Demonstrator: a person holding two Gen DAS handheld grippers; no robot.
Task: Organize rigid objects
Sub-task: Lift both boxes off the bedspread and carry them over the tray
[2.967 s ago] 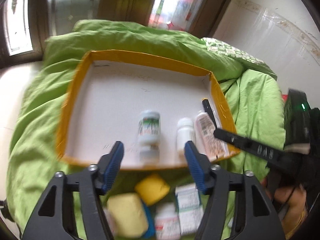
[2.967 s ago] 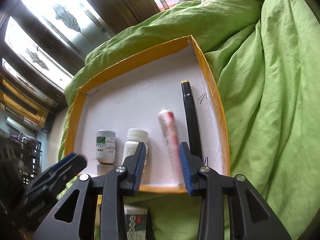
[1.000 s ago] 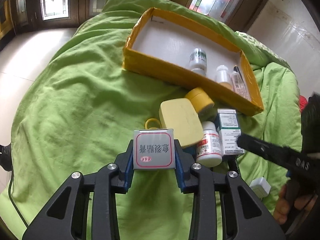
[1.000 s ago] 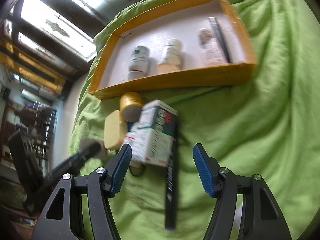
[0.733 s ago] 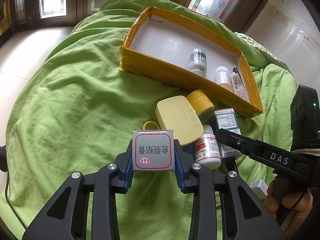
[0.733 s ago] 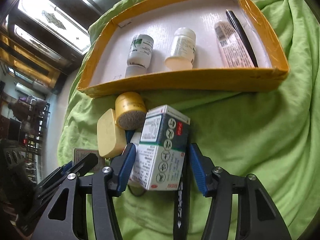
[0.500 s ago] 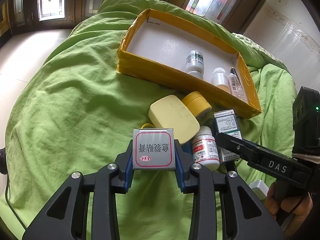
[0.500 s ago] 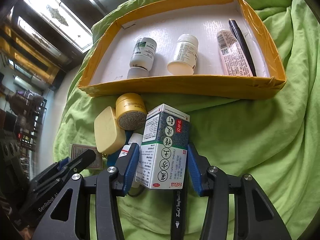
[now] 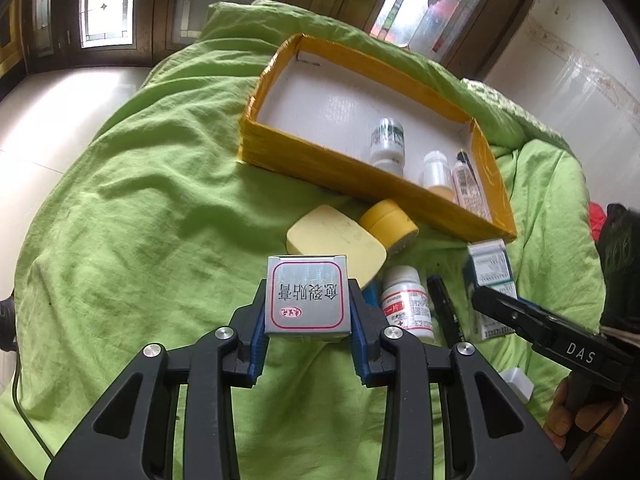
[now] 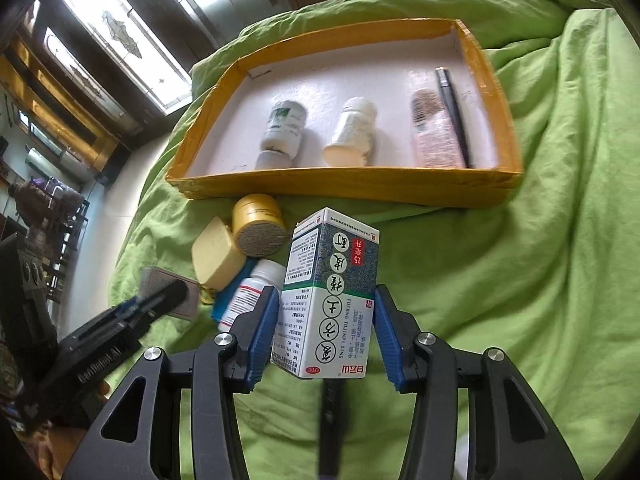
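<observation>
Now the left gripper (image 9: 307, 312) is clamping the silver box (image 9: 307, 295) while the right gripper (image 10: 327, 332), jaws just closed, is pinching the tall carton (image 10: 332, 296) (both clear of the quilt), so each is best carried level into the yellow tray (image 10: 352, 192) ahead.

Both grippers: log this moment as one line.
left gripper: shut on silver box | right gripper: shut on blue-green carton | yellow tray: holds two bottles, tube, pen

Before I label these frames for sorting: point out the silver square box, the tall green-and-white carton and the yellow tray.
silver square box (image 9: 307, 300), left wrist view, printed face
tall green-and-white carton (image 10: 329, 300), right wrist view, front panel
yellow tray (image 10: 340, 188), right wrist view, near wall
</observation>
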